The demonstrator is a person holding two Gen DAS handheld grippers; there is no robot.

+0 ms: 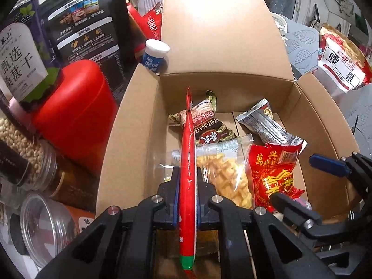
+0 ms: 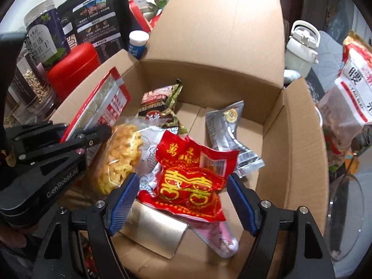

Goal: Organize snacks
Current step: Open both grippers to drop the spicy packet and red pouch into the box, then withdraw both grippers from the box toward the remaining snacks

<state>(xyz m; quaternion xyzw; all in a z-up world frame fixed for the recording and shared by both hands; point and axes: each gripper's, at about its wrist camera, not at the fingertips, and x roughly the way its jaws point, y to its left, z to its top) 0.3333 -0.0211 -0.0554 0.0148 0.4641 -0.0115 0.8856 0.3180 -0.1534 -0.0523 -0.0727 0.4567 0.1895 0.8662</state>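
Observation:
An open cardboard box (image 1: 223, 37) (image 2: 300, 125) holds several snack packets. My left gripper (image 1: 188, 186) is shut on a flat red snack packet (image 1: 188, 162), held edge-on over the box's left side; the packet also shows in the right wrist view (image 2: 102, 102). My right gripper (image 2: 181, 197) is open above a red and gold packet (image 2: 193, 176) (image 1: 274, 172), not touching it. Beside that lie a clear bag of yellow crisps (image 2: 121, 160) (image 1: 227, 179), a silver packet (image 2: 230, 137) (image 1: 265, 125) and a dark cereal packet (image 2: 160, 107) (image 1: 209, 127).
Left of the box stand a red tin (image 1: 76, 116), a black pouch (image 1: 90, 30), a labelled jar (image 1: 21, 58) and a white-capped bottle (image 1: 154, 54). A white and red nut bag (image 1: 341, 62) (image 2: 353, 93) lies right of the box. A white kettle (image 2: 302, 46) stands behind.

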